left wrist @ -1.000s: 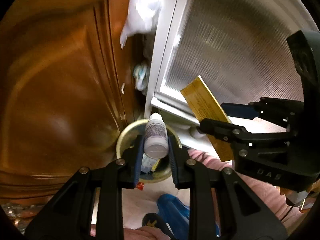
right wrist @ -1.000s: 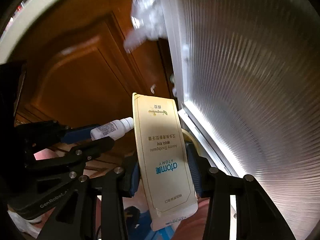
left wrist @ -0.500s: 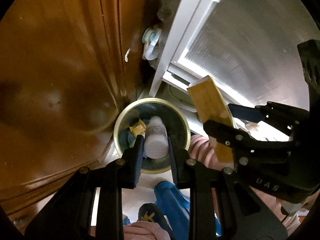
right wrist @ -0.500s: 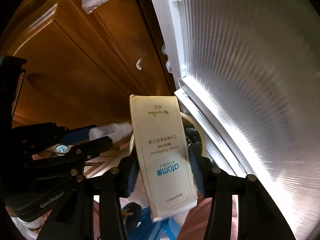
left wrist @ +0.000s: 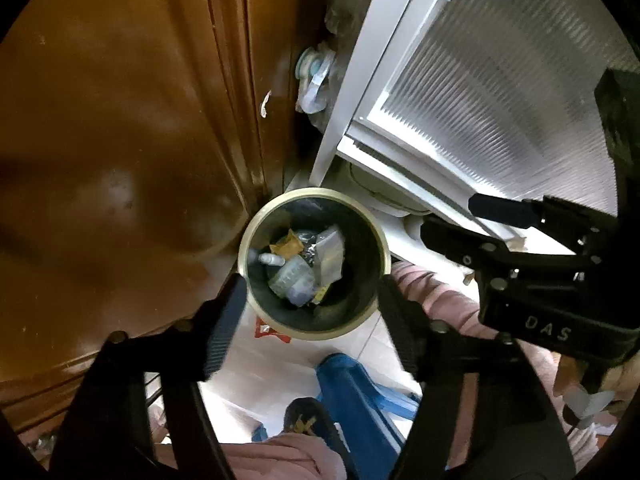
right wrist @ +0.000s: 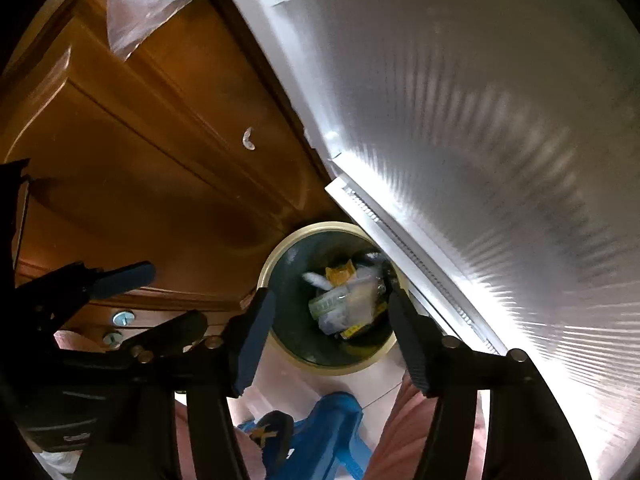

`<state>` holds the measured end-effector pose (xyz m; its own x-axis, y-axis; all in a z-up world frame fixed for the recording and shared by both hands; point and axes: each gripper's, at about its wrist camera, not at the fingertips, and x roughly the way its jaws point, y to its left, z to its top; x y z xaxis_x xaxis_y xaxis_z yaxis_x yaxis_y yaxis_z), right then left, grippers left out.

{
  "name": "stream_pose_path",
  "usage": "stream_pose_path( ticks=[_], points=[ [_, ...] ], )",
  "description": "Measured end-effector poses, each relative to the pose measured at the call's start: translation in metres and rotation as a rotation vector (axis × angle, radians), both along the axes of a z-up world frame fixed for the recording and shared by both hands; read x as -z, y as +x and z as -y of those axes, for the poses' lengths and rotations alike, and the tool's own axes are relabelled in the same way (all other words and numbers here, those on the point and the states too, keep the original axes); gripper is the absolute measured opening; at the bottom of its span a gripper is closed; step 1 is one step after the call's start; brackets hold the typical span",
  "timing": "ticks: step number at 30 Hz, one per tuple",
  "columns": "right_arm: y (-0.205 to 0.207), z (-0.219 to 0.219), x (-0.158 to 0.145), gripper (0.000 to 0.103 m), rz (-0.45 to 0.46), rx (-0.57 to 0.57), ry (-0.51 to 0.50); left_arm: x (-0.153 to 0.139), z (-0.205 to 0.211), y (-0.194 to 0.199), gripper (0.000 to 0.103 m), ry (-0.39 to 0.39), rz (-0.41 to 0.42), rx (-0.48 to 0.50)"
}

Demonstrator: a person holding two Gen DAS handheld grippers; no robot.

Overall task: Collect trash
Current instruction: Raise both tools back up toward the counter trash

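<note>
— Where's the trash?
— In the round bin [left wrist: 316, 330] on the floor, between the wooden door [left wrist: 120, 120] and the ribbed glass panel [left wrist: 500, 92]; a small white bottle [left wrist: 272, 259] lies among wrappers.
— The jaws?
— Left gripper [left wrist: 310, 308] and right gripper [right wrist: 332, 340] both spread wide, holding nothing, above the bin.

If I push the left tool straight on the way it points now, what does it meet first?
The left tool, open and empty, aims into the open bin. It would likely pass the rim and meet the trash pile inside first, though depth is hard to judge.
</note>
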<state>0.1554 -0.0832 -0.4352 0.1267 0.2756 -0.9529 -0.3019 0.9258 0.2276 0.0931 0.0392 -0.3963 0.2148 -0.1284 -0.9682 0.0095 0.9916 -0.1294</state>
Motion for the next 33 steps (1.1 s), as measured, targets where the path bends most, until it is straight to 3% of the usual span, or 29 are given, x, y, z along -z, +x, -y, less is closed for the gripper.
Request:
stream_pose_path(
  ticks=[2, 17, 33],
  points=[
    [-0.001, 0.001, -0.005, 0.061, 0.009, 0.0, 0.0, -0.005, 0.0, 0.0, 0.076, -0.004, 0.01, -0.009],
    [-0.062, 0.027, -0.074, 0.061, 0.124, -0.006, -0.003, -0.081, 0.005, -0.03, 0.076, -0.023, 0.149, -0.034],
    [-0.117, 0.03, -0.223, 0.061, 0.395, -0.097, 0.025, -0.212, -0.002, -0.084, 0.076, -0.081, 0.345, -0.089]
  ],
)
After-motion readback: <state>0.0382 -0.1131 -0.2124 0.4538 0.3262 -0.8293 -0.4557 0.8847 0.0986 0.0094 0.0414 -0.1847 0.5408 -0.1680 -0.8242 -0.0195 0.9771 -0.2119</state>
